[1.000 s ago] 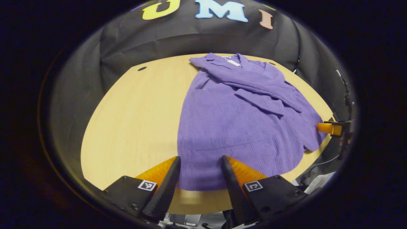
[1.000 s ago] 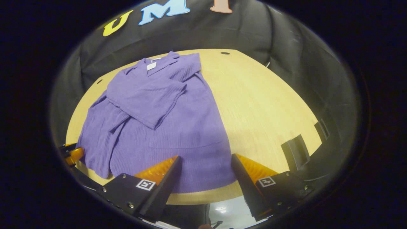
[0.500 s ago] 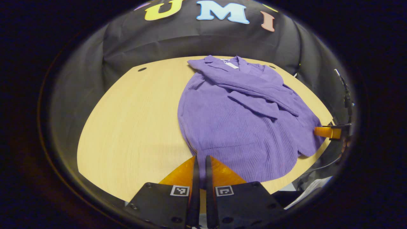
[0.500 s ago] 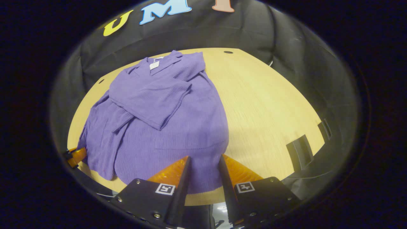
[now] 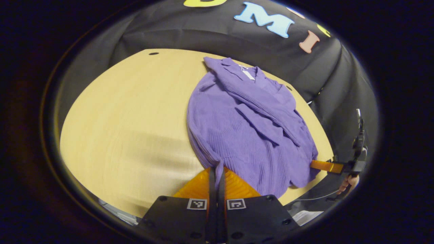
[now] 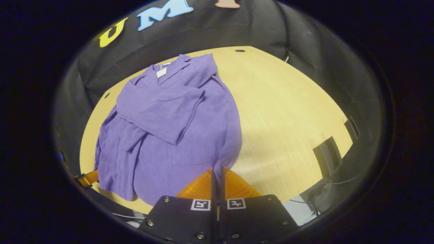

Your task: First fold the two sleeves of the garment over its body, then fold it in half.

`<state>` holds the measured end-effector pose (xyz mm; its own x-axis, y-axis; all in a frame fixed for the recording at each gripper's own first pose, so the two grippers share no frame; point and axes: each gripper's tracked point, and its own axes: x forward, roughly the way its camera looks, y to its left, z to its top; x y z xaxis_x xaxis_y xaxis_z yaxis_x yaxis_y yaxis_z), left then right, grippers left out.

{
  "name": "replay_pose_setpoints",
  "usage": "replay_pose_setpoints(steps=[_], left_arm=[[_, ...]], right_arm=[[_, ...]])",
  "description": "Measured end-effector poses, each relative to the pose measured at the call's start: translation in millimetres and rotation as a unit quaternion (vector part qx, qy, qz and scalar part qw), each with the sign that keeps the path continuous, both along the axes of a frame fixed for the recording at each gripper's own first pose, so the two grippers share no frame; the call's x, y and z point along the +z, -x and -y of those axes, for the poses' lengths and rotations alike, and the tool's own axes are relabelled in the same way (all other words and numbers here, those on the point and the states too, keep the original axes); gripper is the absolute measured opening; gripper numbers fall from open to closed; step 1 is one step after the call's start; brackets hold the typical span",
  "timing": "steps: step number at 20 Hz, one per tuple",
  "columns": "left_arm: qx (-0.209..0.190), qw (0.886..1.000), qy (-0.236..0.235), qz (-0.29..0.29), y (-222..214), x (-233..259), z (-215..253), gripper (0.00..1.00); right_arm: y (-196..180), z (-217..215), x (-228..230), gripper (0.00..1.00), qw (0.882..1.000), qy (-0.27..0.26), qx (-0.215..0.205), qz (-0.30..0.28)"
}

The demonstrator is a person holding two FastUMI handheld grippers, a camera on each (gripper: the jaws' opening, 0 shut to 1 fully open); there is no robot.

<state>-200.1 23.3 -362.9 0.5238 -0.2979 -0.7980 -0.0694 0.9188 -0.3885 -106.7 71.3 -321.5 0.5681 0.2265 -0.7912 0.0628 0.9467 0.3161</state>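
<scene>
Both grippers pinch the hem of one purple garment on the table.

The left gripper has its fingers pressed together on a gathered bit of the near hem, and the right gripper is clamped the same way on the hem's other corner. The garment lies flat on the wooden table, collar at the far side, its two sleeves folded across the body. One small white tag sits at the collar; any writing on it is too small to read.
</scene>
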Motion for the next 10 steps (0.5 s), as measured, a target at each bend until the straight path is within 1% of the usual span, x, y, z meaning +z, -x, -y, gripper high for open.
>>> replay_pose_setpoints(steps=[3, 7, 10], left_arm=[[0.013, 0.999, 0.032, 0.005, -5, 16, -7, 0.07], [0.029, 0.997, 0.074, 0.025, -21, 46, -14, 0.07], [0.023, 0.993, 0.098, 0.054, -38, 77, -9, 0.07]], right_arm=[[-7, 2, 23, 0.04, 0.999, -0.047, -0.019, 0.007], [-16, -1, 58, 0.04, 0.993, -0.109, -0.035, 0.026], [-28, -6, 84, 0.03, 0.991, -0.117, -0.029, 0.053]])
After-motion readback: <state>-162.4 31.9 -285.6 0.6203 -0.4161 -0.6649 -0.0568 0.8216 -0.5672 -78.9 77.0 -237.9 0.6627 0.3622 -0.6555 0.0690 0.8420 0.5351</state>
